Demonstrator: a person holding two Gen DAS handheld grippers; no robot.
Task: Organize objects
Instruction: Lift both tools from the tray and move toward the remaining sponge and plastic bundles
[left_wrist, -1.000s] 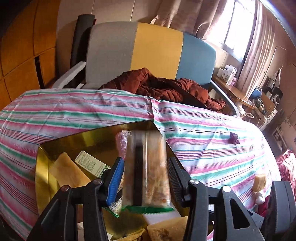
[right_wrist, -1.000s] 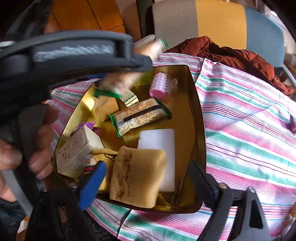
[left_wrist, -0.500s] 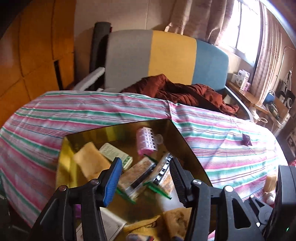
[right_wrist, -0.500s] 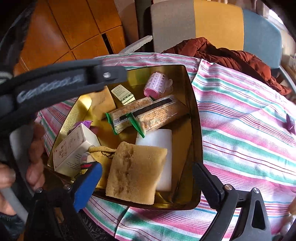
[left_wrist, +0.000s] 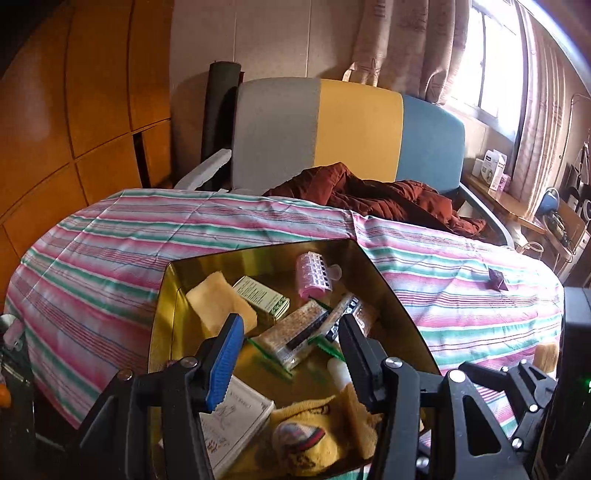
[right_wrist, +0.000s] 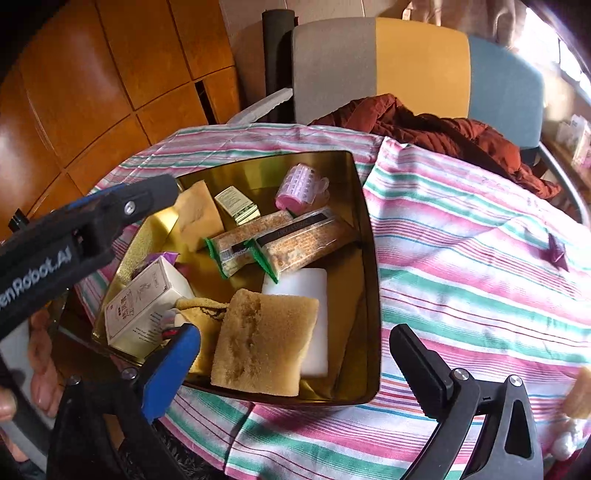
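A gold tin tray (right_wrist: 371, 258) on the striped tablecloth holds two snack bars (right_wrist: 303, 243) side by side, a pink hair roller (right_wrist: 299, 184), a small green-and-white box (right_wrist: 236, 199), a tan sponge (right_wrist: 262, 339), a white foam block (right_wrist: 306, 291), a white carton (right_wrist: 144, 306) and a yellow knitted cloth (left_wrist: 325, 432). My left gripper (left_wrist: 290, 354) hovers over the tin's near part, open and empty, with the bars beyond its tips. My right gripper (right_wrist: 295, 365) hangs above the tin's near edge. Its jaws are opening, with nothing gripped between them.
A purple paper crane (right_wrist: 557, 251) lies on the tablecloth (right_wrist: 461, 295) to the right. A rust-brown jacket (left_wrist: 369, 192) is heaped on the grey, yellow and blue chair behind. A tan object (right_wrist: 580, 391) sits at the table's right edge. Orange wood panels stand at the left.
The left gripper let go of the snack bar, which now lies in the tin beside the other bar. That gripper has drawn back from it. The right jaws have spread wider.
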